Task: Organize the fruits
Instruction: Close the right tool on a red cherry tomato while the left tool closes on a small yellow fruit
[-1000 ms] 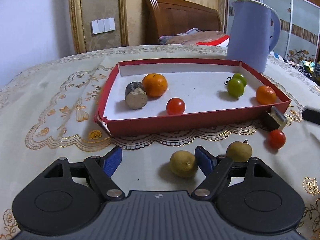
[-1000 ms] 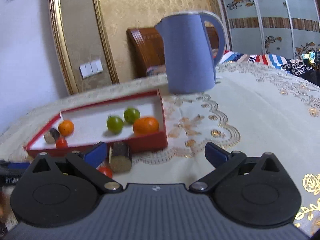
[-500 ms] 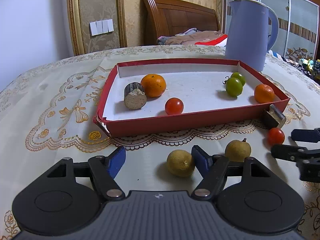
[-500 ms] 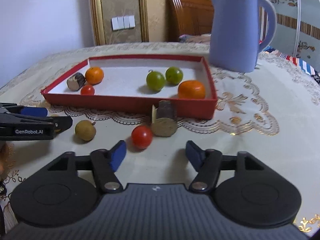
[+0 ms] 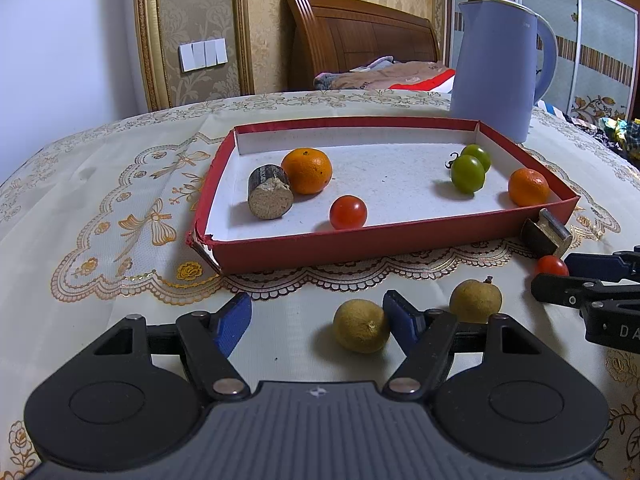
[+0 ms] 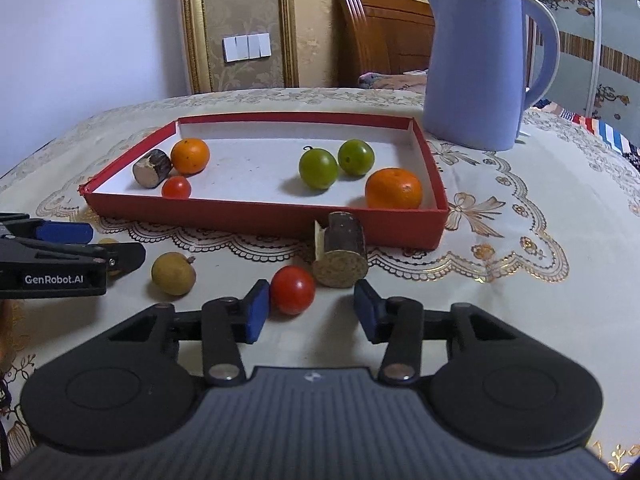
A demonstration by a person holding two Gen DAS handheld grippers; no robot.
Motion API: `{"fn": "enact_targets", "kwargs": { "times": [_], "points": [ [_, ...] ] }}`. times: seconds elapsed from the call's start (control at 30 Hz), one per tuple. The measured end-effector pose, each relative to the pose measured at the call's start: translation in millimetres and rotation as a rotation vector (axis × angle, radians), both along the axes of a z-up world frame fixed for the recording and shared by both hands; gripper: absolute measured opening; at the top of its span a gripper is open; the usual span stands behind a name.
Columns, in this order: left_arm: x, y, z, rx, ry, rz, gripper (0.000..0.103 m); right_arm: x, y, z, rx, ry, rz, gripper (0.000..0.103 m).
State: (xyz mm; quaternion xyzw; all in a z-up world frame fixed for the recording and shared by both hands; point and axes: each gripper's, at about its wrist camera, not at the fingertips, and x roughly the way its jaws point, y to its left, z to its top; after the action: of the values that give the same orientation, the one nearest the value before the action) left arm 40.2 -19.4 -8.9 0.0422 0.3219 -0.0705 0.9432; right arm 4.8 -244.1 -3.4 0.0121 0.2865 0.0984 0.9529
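Sitting on the cloth, round glossy red tomato (image 6: 292, 289), unstemmed

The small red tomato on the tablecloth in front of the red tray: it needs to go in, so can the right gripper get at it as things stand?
Probably yes. The small red tomato lies just ahead of the right gripper, whose jaws have just been closing, touching its left pad; the brown cut cylinder crowds it behind.

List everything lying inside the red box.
Inside the red box lie two oranges, two green fruits, one small tomato and a cut brown stub. The floor strip behind the near wall is hidden.
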Motion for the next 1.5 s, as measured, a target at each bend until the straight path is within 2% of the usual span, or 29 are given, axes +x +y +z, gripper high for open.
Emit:
{"fn": "enact_targets", "kwargs": {
  "times": [0.6,0.63,0.67,0.7,0.77,0.83,0.87,0.93,1.13,1.5],
  "points": [
    [0,0,0,0.001,0.000,0.000,0.073,-1,1,0,-0.010,-0.001,0.000,0.041],
    [0,0,0,0.001,0.000,0.000,0.073,0,2,0,-0.014,-0.002,0.000,0.040],
    [0,0,0,0.002,-0.001,0.000,0.073,-1,2,0,-0.016,-0.002,0.007,0.032],
    [-1,0,0,0.002,-0.001,0.000,0.073,-1,3,0,-0.020,-0.004,0.009,0.028],
    [-1,-1,0,-0.001,-0.004,-0.009,0.068,-1,4,0,-0.024,-0.005,0.015,0.023],
    [-3,-4,0,0.014,-0.015,-0.018,0.058,-1,5,0,-0.026,-0.006,0.015,0.023],
    [-5,-6,0,0.024,-0.022,-0.024,0.056,-1,5,0,-0.023,-0.006,0.016,0.023],
    [-7,-8,0,0.039,-0.033,-0.037,0.042,-2,4,1,-0.018,-0.011,0.015,0.022],
    [-10,-5,1,0.038,-0.039,-0.021,0.026,-4,-1,2,0.007,-0.023,0.012,0.022],
    [-15,13,9,-0.047,-0.059,0.030,0.027,-14,-10,8,0.048,-0.059,0.004,0.022]
  ]
}}
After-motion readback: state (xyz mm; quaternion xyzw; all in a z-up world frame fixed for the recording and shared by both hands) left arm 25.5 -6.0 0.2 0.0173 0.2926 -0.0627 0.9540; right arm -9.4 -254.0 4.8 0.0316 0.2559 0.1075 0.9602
